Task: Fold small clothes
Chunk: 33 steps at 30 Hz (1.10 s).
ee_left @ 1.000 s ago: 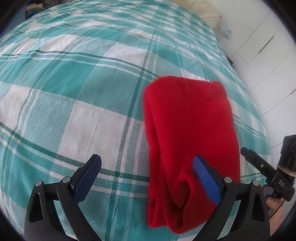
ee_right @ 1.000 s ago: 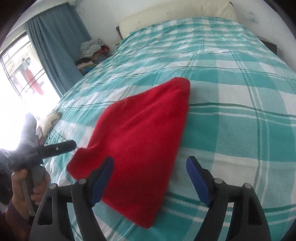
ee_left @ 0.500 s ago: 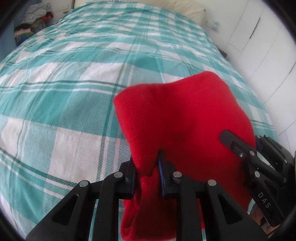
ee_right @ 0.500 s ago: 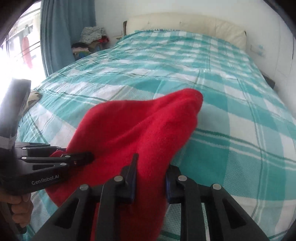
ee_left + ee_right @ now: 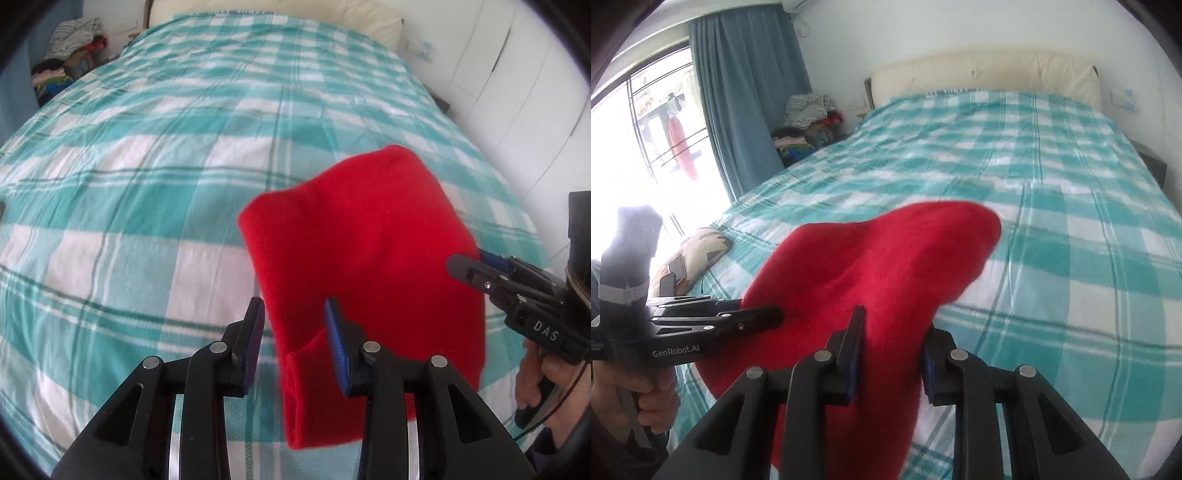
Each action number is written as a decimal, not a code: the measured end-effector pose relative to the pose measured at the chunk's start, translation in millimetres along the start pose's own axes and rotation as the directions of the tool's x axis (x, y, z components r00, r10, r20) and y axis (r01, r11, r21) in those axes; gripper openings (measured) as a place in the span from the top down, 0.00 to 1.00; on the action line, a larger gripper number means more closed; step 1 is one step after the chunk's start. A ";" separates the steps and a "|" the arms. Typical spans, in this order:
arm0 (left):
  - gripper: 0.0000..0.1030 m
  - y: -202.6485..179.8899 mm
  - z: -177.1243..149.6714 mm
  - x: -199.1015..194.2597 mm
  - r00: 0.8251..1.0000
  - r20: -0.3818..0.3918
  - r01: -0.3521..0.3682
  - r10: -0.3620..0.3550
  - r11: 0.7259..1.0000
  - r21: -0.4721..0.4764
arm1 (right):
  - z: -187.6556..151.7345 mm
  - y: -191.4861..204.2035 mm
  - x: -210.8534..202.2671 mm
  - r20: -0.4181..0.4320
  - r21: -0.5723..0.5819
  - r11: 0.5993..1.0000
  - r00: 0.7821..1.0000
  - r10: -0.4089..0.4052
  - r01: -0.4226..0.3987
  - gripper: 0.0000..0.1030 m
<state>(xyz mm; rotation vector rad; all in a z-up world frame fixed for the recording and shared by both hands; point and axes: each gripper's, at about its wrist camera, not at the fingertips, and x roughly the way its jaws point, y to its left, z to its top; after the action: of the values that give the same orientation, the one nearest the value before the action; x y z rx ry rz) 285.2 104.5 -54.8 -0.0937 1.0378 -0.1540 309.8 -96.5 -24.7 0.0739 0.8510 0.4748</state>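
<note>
While my left fingers (image 5: 295, 339) have just been opening, they stand apart around the near left edge of the red garment (image 5: 369, 240): the right blue pad lies against the cloth, but a strip of bedcover shows between the cloth and the left pad, so nothing is pinched there. My right fingers (image 5: 892, 354) have also just been widening, and the garment's other near edge fills the whole gap between them; I cannot tell whether the pads press on it. The garment is a thick, fuzzy fleece piece, plain bright red, folded double with a rounded far end and a rolled lip at the near corner. It sits on the near part of the bed, humped up between my two tools, its far end blurred. The bedcover (image 5: 147, 184) is thin, wrinkled cotton in a teal and white check. Beyond it are a padded cream headboard (image 5: 986, 74), a pleated blue curtain (image 5: 746, 92) and a heap of mixed clothes (image 5: 809, 122) in the corner.
</note>
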 end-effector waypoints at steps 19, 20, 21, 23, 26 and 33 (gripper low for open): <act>0.01 -59.0 -93.1 -123.1 0.889 0.321 -0.324 0.327 0.944 -0.064 | -96.8 26.6 -128.8 0.059 -0.061 0.979 0.979 -0.193 0.197 0.04; 0.01 -62.0 -95.4 -126.1 0.888 0.316 -0.332 0.333 0.941 -0.059 | -98.5 31.0 -132.4 0.061 -0.069 0.978 0.979 -0.194 0.198 0.04; 0.01 -63.9 -97.0 -128.8 0.890 0.308 -0.337 0.337 0.940 -0.055 | -100.3 35.5 -135.9 0.063 -0.079 0.975 0.978 -0.201 0.205 0.04; 0.01 -67.0 -101.3 -134.4 0.893 0.291 -0.344 0.344 0.937 -0.051 | -104.0 44.1 -142.9 0.067 -0.095 0.970 0.973 -0.219 0.225 0.04; 0.01 -70.6 -107.6 -141.0 0.890 0.278 -0.365 0.362 0.930 -0.045 | -107.2 51.6 -151.8 0.063 -0.099 0.966 0.971 -0.232 0.238 0.04; 0.01 -77.1 -122.5 -156.8 0.902 0.250 -0.353 0.352 0.935 -0.043 | -121.7 71.9 -169.2 0.042 -0.120 0.957 0.965 -0.259 0.263 0.02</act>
<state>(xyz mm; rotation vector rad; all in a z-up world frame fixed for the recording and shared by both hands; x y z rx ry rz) 94.9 54.9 28.1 0.0780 0.7821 0.1839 98.1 -120.3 31.9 -0.1465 0.7906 0.2767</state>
